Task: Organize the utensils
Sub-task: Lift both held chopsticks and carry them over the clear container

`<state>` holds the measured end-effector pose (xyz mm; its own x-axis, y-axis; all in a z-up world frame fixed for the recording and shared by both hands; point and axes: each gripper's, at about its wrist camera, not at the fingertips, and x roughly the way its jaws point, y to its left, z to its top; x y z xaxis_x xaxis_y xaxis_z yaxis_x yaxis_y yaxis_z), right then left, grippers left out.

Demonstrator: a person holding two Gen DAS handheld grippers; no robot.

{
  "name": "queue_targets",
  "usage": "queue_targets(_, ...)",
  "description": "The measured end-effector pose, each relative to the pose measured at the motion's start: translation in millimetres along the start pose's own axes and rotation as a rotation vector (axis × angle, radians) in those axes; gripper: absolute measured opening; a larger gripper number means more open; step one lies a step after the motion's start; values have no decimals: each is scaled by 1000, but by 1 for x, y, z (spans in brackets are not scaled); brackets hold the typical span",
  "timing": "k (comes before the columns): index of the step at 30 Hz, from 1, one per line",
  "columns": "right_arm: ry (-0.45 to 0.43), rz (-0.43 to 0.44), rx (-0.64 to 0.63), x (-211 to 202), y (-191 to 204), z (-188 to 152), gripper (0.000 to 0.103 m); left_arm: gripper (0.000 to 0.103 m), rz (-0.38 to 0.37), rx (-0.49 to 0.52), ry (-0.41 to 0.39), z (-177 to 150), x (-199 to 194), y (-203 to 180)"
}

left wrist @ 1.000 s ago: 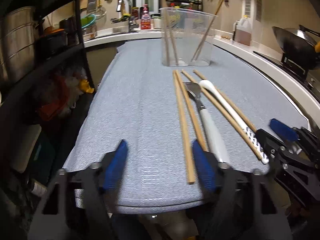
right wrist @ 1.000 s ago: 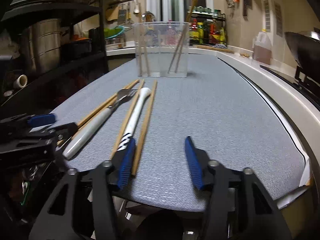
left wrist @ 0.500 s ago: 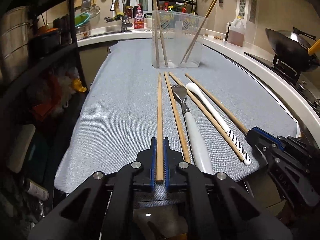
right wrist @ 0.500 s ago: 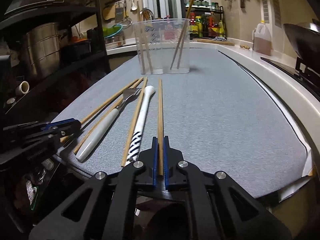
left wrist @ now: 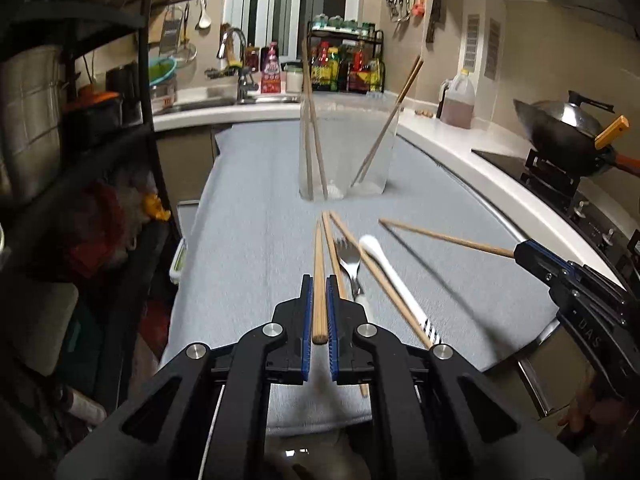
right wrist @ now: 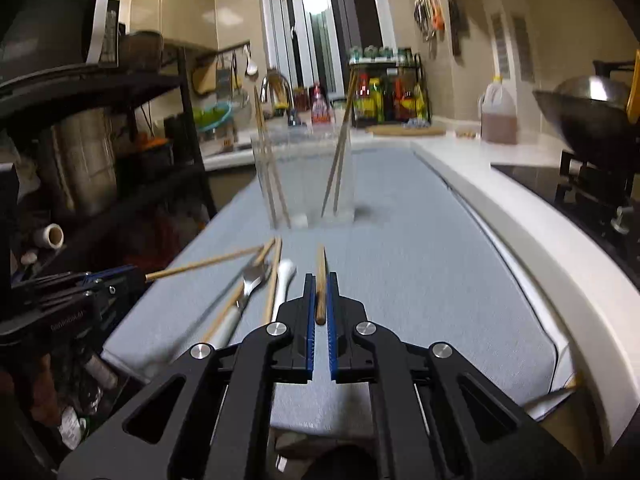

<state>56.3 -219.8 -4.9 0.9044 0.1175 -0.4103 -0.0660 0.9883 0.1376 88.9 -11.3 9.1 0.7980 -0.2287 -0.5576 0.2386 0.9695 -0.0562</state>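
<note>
Clear holder [left wrist: 347,148] at 12 o'clock: four chopsticks filed; left gripper [left wrist: 319,300] and right gripper [right wrist: 320,298] each clamp one chopstick; two chopsticks, fork [left wrist: 349,258], white spoon [left wrist: 384,264] remain on cloth.

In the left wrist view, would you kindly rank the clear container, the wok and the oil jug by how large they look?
1. Clear container, largest.
2. Wok, close behind; its far side is partly cut by the stove edge, so this pair is unsure.
3. Oil jug, clearly smallest, though it also stands farthest back.
</note>
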Motion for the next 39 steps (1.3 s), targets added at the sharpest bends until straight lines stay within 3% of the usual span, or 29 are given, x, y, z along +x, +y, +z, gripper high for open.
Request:
queue_targets(5,-55,15,-17,1,6,33,5,7,-8,28,-61,34,-7,0)
queue_targets(11,-91,21,-32,11,12,75,5,7,-28,50,-75,74,-4,0)
queue_targets(29,-126,42,-46,27,12,139,5,6,-46,84,-31,129,8,-6)
queue_targets(39,-174,87,-12,28,4,199,5,6,-70,148,-110,186,-5,-16)
